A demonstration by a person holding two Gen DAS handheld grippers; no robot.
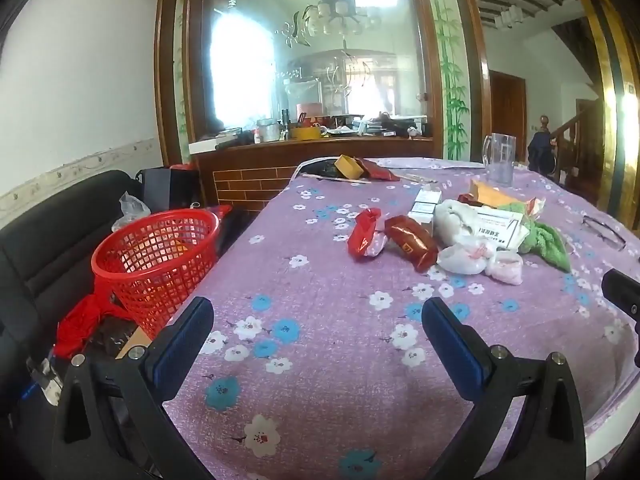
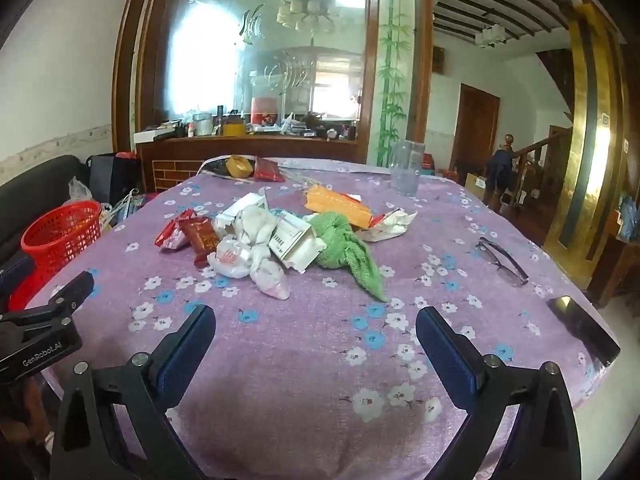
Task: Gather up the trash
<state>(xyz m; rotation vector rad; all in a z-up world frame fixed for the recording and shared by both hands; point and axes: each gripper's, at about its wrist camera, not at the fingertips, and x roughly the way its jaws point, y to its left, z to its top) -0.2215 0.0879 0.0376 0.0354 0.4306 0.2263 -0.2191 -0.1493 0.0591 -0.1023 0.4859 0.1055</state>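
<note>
Left wrist: the left claw (image 1: pixel 318 320) gapes wide, empty, over the floral desk (image 1: pixel 304 360). Glossy red wrappers (image 1: pixel 410 246) lie ahead; the mesh basket (image 1: pixel 156 260) sits off the edge.

Right wrist: the right claw (image 2: pixel 316 330) is equally spread, holding nothing. Crumpled wrappers may slip; the fuzzy green cloth (image 2: pixel 346 250) could snag.

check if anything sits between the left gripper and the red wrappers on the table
Nothing visible does. Only bare floral tablecloth lies between the open left gripper and the red wrappers. The red basket stands off the table's left edge.
</note>
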